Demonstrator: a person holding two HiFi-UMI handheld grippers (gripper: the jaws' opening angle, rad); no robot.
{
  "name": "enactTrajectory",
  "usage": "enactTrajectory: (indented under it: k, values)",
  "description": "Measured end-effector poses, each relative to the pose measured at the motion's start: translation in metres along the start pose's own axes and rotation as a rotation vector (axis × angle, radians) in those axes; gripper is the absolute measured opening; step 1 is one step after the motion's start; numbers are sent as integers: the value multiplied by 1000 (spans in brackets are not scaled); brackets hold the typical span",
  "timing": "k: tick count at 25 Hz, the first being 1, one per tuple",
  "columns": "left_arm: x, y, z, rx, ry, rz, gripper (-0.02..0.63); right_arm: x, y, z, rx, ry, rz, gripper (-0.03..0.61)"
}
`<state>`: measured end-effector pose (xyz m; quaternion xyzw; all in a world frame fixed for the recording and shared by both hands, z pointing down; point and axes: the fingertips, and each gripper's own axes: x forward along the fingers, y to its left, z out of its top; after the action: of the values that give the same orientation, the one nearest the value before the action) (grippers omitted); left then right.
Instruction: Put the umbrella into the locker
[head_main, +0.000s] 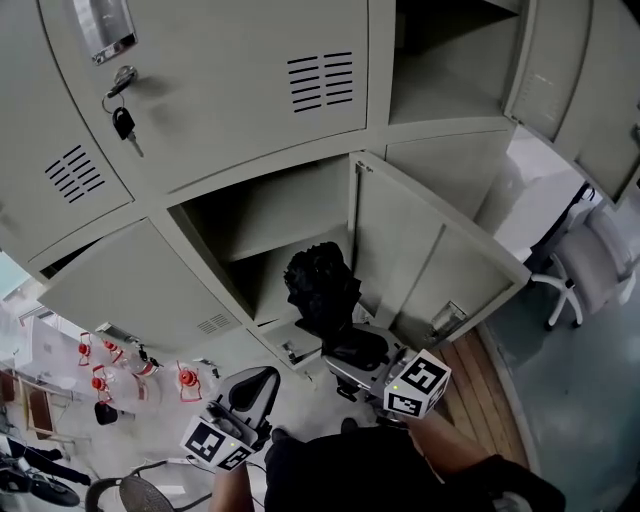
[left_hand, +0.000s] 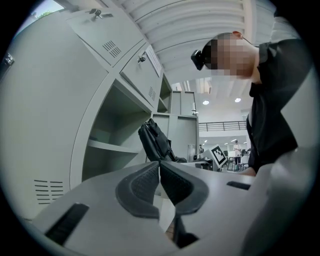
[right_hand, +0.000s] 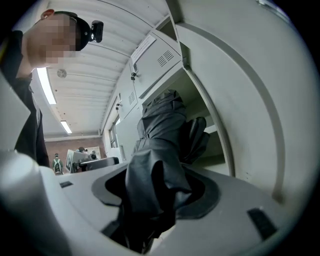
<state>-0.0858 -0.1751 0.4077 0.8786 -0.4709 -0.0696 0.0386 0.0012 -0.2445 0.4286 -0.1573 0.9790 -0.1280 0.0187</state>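
A folded black umbrella is held upright in front of the open locker compartment. My right gripper is shut on the umbrella's lower end. In the right gripper view the umbrella runs up from between the jaws toward the locker opening. My left gripper hangs lower left, shut with nothing between its pads. In the left gripper view the umbrella shows beyond them, beside the open compartment.
The compartment's door swings open to the right. Another open door hangs at lower left. Keys dangle from the shut locker above. A white chair stands right. Red-capped bottles sit on the floor left.
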Motion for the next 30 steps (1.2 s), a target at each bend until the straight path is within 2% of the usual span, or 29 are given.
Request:
enactTrajectory:
  k: [4,9,17,30]
  values:
    - [7,18,7,16,3,-28,21,11,-9,13,-26,-5,-53,261]
    - [9,39,14,19,14,-111,21,32,-15,27,-59,-5,-126,261]
    - [7,67,28,-3,-3,-210,21,72,-33,47,-90,55,-231,259]
    - [3,84,25,-55,-26,-272,21,115,-55,77,-145,116,-297,259]
